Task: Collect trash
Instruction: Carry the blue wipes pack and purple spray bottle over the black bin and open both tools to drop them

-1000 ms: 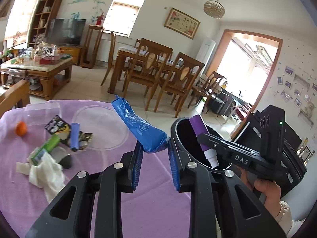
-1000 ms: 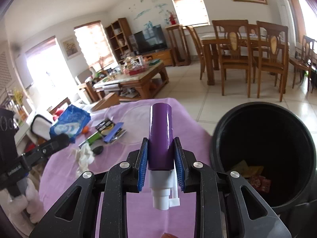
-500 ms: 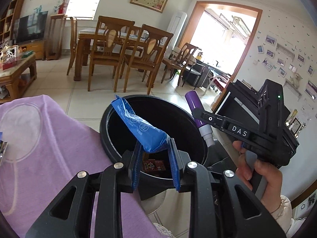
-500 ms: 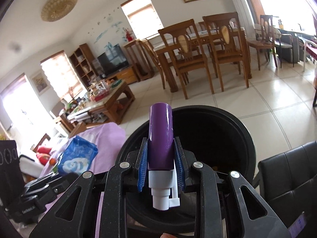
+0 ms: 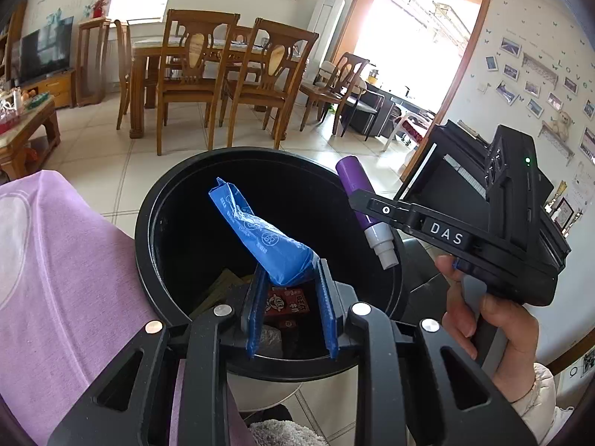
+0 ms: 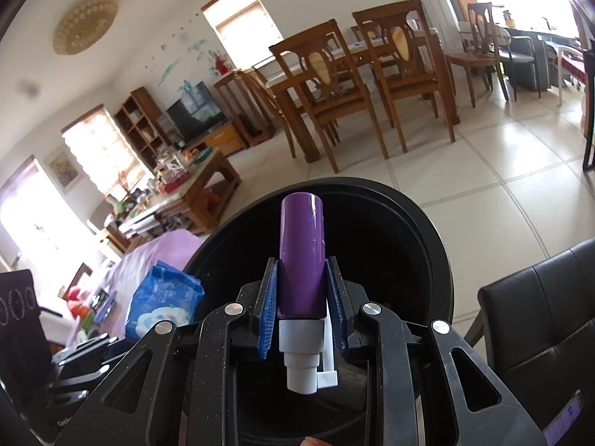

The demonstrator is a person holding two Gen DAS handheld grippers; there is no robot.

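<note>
Both tongs hang over the round black plastic bin (image 5: 148,245) — the left tongs (image 5: 292,308) pinching a crinkly blue plastic packet (image 5: 260,234), the right tongs (image 6: 303,308) pinching a purple spray bottle (image 6: 301,256). Next, I think, they spread and drop both in.

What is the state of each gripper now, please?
Left gripper: closed on the blue packet, over the black bin.
Right gripper: closed on the purple bottle, over the same bin.

The blue packet (image 5: 260,238) is crinkled, glossy plastic film. The purple bottle (image 6: 301,256) is smooth, shiny plastic with a matt white pump. The black bin (image 5: 148,260) has a smooth, semi-gloss plastic rim. Left of it, the lilac tablecloth (image 5: 55,278) is soft, matt cloth. Far chairs (image 5: 193,70) are varnished wood; the floor (image 6: 502,223) is glossy tile.
</note>
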